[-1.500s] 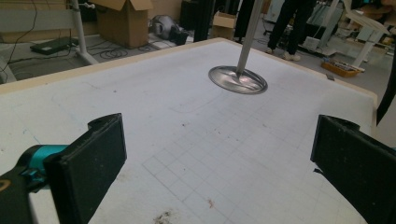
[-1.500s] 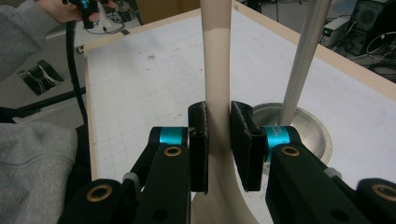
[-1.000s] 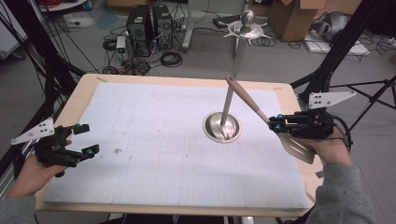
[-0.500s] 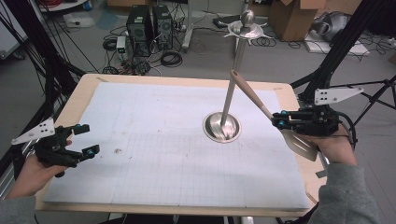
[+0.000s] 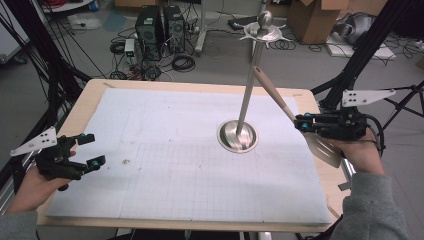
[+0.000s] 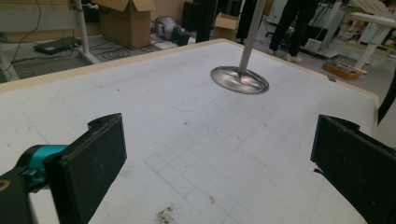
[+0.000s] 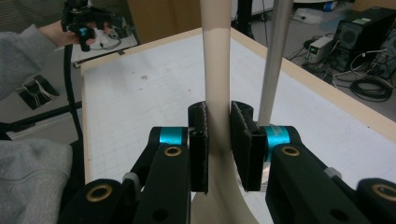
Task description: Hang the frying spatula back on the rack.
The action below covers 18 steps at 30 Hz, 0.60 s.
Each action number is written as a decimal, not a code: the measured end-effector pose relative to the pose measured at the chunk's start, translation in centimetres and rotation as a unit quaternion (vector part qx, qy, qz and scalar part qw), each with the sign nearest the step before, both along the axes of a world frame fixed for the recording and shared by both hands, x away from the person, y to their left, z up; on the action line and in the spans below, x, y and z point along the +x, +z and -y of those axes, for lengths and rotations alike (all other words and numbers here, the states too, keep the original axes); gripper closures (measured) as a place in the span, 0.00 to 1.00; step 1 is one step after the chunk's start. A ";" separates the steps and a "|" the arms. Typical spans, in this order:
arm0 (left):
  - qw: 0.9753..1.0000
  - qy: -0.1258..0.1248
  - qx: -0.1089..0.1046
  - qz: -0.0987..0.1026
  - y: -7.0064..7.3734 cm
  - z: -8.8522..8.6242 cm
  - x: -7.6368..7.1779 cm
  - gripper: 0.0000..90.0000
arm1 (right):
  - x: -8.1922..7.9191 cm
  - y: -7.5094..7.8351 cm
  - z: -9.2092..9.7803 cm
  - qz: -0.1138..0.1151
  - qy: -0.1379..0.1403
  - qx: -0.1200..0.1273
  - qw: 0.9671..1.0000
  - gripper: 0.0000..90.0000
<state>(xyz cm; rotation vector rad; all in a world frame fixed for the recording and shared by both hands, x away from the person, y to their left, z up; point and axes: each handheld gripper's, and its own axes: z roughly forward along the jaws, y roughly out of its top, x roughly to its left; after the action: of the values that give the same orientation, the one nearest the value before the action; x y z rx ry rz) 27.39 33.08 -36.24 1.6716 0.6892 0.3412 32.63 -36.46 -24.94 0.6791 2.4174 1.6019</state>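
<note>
The right gripper (image 5: 302, 123) has its jaws pinching the neck of a beige spatula (image 5: 280, 102), held above the counter's (image 5: 150, 87) right edge with its handle slanting up against the steel stand (image 5: 250, 85). The stand's dished base (image 5: 238, 136) holds nothing but its pole. The left gripper (image 5: 95, 150) hovers at the counter's left edge, jaws spread.
</note>
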 end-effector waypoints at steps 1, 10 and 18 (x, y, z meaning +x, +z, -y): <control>1.000 0.000 0.001 0.000 0.0 0.0 0.0 0.04 | 0.1 0.0 0.1 0.000 -0.001 0.002 1.000 0.87; 1.000 0.005 0.004 -0.001 -0.1 -0.3 -0.4 0.04 | 0.2 0.3 0.7 0.000 -0.006 0.004 1.000 0.87; 1.000 0.006 0.006 -0.002 -0.2 -0.3 -0.6 0.04 | 0.1 0.7 1.4 0.006 -0.014 0.005 1.000 0.87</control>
<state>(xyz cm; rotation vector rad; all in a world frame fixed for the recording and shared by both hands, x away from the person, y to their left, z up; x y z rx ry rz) 26.79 33.43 -36.39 1.6810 0.7023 0.3524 32.75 -37.90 -24.29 0.6997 2.3830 1.6036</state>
